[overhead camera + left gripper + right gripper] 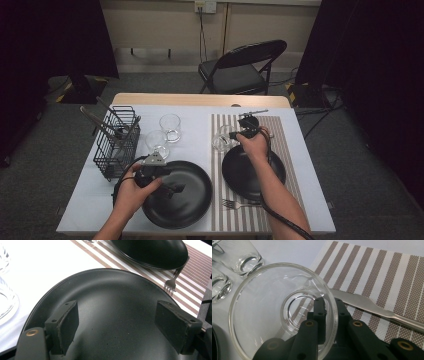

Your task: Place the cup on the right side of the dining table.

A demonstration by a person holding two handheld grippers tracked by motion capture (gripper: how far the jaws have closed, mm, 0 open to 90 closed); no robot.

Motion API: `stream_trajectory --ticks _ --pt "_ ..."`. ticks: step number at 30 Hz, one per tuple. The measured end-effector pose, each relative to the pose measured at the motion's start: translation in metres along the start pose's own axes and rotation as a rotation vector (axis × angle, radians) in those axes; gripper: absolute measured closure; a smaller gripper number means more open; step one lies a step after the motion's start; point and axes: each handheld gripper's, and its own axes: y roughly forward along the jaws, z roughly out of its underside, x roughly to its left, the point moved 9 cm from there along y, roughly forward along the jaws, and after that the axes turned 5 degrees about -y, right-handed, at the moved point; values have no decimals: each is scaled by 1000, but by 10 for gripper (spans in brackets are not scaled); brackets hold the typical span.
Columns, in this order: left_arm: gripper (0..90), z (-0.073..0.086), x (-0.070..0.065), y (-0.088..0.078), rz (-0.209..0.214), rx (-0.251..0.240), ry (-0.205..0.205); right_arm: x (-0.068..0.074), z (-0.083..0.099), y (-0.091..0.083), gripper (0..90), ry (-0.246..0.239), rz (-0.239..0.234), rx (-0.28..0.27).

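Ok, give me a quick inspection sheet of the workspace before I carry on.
Surface: white table with a striped placemat on its right half.
Job's things: glass bowl at the placemat's left edge, its rim pinched by the right gripper; large black plate under the left gripper.
Clutter: second black plate, fork, two glasses, wire basket holding utensils, a flat metal utensil on the placemat.
Grippers: right shut on the bowl's rim; left open, jaws wide above the large plate.
Cables: one trailing from each gripper.
Surroundings: folding chair behind the table, dark curtains, grey floor.
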Motion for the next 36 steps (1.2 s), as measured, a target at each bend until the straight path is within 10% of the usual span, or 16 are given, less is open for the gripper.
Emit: stream_trajectory --ticks 36 --pt "194 -1 1 -2 -8 -3 10 -1 2 3 828 -5 28 3"
